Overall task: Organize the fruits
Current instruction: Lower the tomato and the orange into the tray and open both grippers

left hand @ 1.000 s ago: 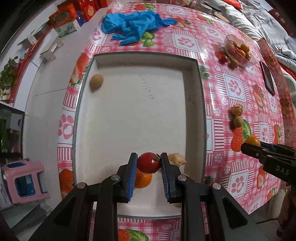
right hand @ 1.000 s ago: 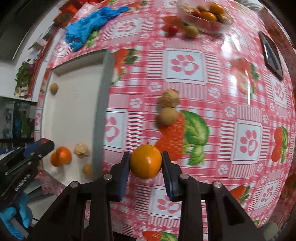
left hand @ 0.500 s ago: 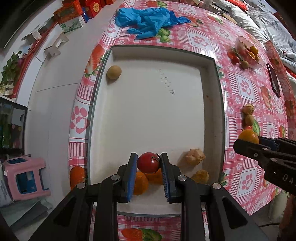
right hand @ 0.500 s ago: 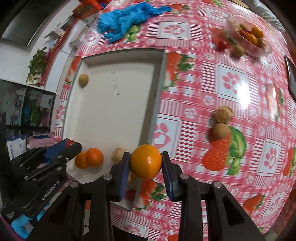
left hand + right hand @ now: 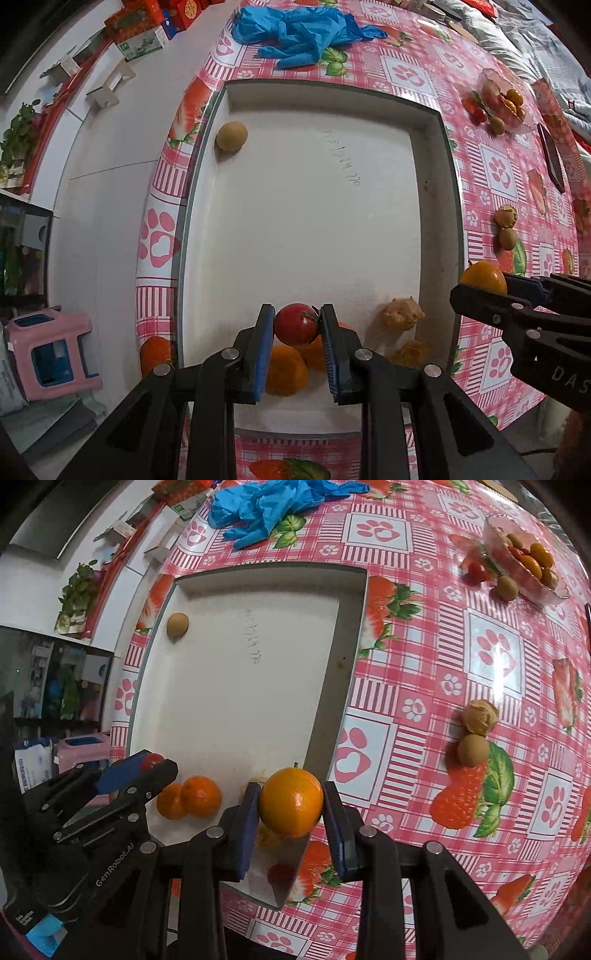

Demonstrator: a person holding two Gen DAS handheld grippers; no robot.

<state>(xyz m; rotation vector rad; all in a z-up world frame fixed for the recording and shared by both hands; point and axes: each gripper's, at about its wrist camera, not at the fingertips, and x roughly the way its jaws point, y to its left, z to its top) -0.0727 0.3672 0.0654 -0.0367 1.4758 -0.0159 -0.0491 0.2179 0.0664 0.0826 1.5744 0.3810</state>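
Observation:
My left gripper [image 5: 296, 325] is shut on a red tomato [image 5: 295, 324] and holds it above two oranges [image 5: 286, 371] in the near part of the white tray [image 5: 306, 221]. My right gripper [image 5: 291, 808] is shut on an orange [image 5: 291, 806] above the tray's near right corner [image 5: 321, 753]. It shows at the right of the left wrist view [image 5: 484, 280]. The left gripper shows at the left of the right wrist view [image 5: 147, 766]. A brown round fruit [image 5: 231, 136] lies in the tray's far left corner. Two knobbly tan pieces [image 5: 402, 314] lie near the tray's right wall.
A walnut [image 5: 480, 716] and a brown fruit [image 5: 473, 749] lie on the pink checked tablecloth right of the tray. A glass bowl of small fruits [image 5: 524, 559] stands far right. Blue gloves [image 5: 299, 29] lie beyond the tray. The table's left edge drops to a floor with a pink stool [image 5: 48, 354].
My right gripper has carried the orange left, from over the tablecloth to above the tray's near right corner. My left gripper has risen slightly with the tomato.

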